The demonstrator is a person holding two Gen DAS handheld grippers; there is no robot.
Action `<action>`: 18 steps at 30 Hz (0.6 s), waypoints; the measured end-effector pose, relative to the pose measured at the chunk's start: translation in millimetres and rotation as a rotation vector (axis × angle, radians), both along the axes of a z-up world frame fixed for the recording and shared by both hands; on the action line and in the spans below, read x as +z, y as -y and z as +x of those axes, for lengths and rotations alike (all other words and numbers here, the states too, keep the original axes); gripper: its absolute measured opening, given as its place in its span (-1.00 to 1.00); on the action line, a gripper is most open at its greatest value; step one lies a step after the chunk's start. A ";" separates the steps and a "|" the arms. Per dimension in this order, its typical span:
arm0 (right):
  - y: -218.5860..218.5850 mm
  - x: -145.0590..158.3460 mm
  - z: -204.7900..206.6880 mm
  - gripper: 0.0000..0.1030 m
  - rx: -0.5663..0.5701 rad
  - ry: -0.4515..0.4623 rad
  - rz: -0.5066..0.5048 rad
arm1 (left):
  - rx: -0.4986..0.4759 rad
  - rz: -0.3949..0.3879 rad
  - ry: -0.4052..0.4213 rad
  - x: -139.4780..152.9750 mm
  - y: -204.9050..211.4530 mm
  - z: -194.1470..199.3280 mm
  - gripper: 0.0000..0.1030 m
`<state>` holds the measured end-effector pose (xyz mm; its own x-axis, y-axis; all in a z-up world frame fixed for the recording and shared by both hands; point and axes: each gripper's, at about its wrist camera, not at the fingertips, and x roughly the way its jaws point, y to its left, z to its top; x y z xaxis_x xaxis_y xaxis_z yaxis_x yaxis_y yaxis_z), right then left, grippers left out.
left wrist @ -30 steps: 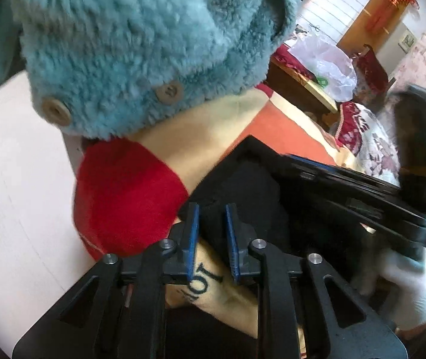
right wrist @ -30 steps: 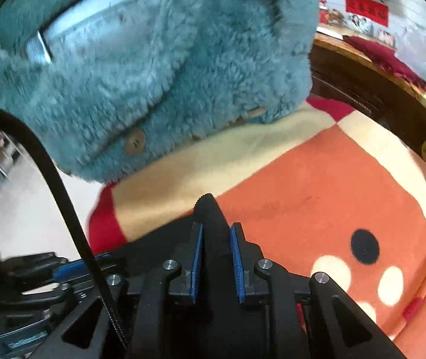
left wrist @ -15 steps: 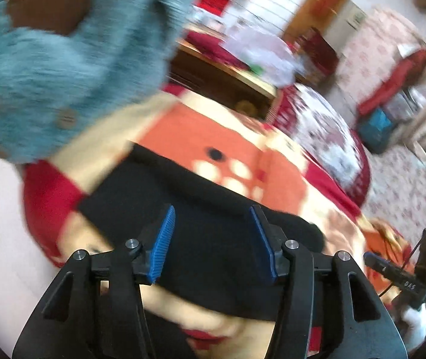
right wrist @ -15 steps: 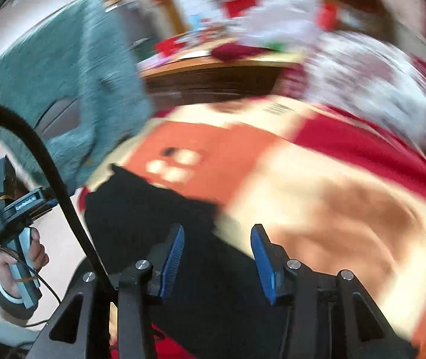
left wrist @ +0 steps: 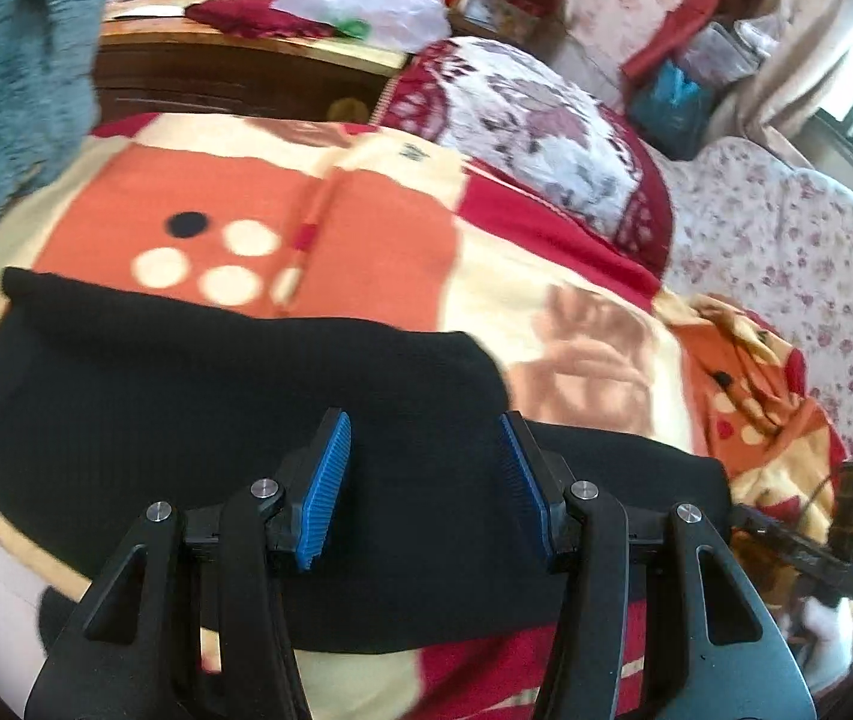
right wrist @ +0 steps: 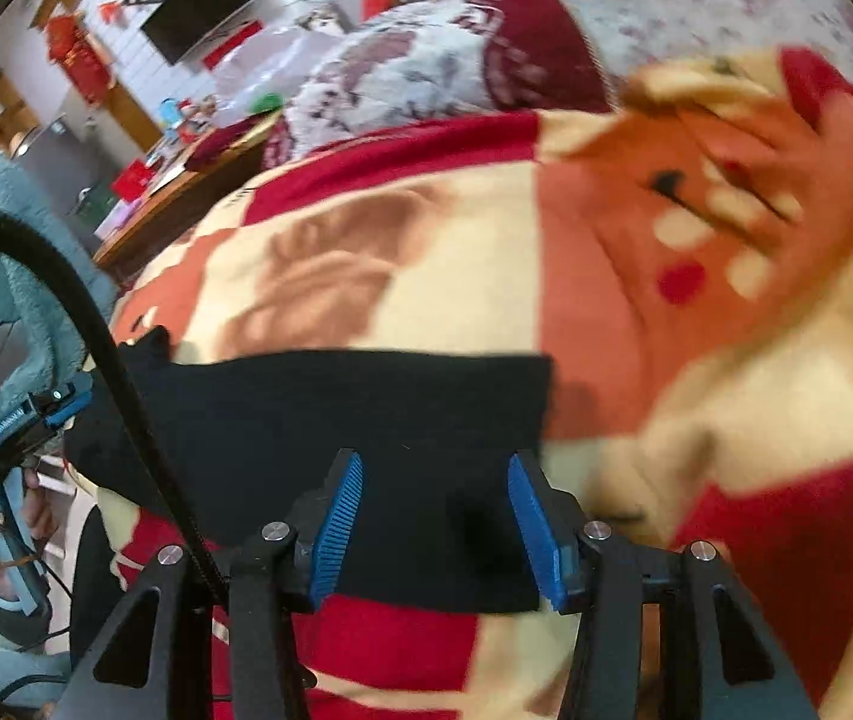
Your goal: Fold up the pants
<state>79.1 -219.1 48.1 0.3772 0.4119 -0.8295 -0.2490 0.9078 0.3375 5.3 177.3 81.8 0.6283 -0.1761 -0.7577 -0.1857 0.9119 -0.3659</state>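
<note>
Black pants (left wrist: 198, 396) lie folded flat in a long band across a patterned orange, cream and red blanket (left wrist: 198, 198). My left gripper (left wrist: 426, 480) is open and empty, hovering above the middle of the pants. In the right wrist view the pants (right wrist: 330, 402) end in a straight edge at the right. My right gripper (right wrist: 435, 516) is open and empty just above that end. The left gripper (right wrist: 12, 426) shows at the far left there, held in a hand.
A floral red pillow (left wrist: 546, 120) lies beyond the blanket. A teal fleece garment (left wrist: 0, 90) hangs at the left. A wooden sideboard (left wrist: 234, 60) with a plastic bag stands behind. A floral bedsheet (left wrist: 798, 240) lies at the right.
Both grippers have let go of the black pants and opened. They have drawn back and up, and the pants now lie flat on the blanket.
</note>
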 end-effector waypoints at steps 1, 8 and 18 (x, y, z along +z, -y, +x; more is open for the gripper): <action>3.2 -2.6 -0.5 -0.05 -0.015 -0.002 -0.002 | -0.013 0.000 -0.002 0.2 6.8 2.0 -0.02; 5.6 -14.5 14.5 -0.05 -0.038 -0.011 0.025 | -0.113 0.047 -0.017 -4.8 47.5 15.3 -0.02; -23.0 -11.5 24.9 -0.79 0.096 0.112 -0.116 | -0.152 0.075 -0.041 -19.6 69.6 27.6 -0.02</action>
